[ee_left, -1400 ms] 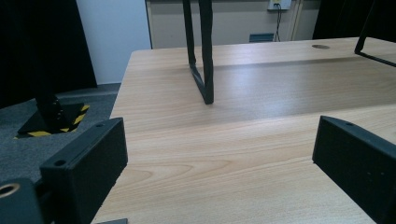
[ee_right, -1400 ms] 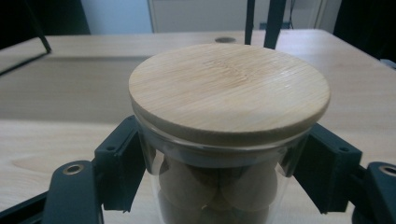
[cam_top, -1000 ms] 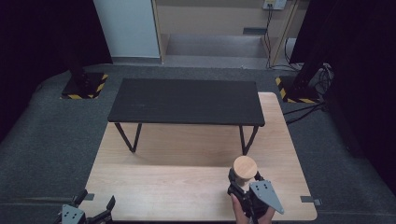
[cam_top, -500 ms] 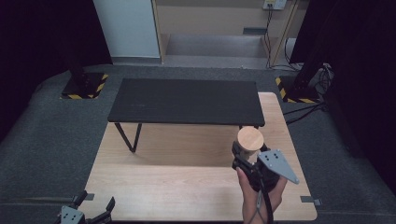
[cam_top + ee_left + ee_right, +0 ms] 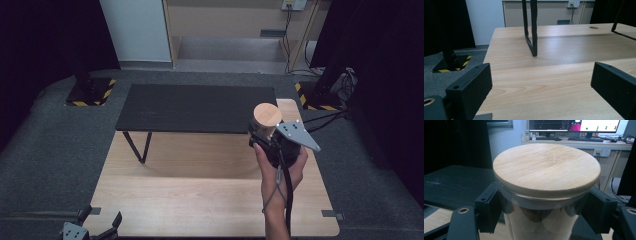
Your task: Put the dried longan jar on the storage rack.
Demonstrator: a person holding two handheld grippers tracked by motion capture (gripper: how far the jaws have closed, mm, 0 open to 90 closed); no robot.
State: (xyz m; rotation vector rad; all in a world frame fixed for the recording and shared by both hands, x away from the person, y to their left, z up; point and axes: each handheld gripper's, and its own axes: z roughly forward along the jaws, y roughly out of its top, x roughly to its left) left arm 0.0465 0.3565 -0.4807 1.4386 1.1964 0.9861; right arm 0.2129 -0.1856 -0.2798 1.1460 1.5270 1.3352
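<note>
A dim room with grey carpet and dark curtains

A light wooden table (image 5: 200,200) is placed on the grey carpet (image 5: 55,150), with a black raised shelf (image 5: 197,107) on it. Black curtains (image 5: 45,35) are seen at both sides, a white wall panel (image 5: 135,30) behind.

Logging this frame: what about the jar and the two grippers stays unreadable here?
- Glass jar: its base and contents, cut off by the bottom edge of the right gripper view; in the high view the bamboo lid and right gripper cover the body.
- Left gripper: mostly cut off by the high view's bottom edge.
- Monitor text: too small, right gripper view.
</note>
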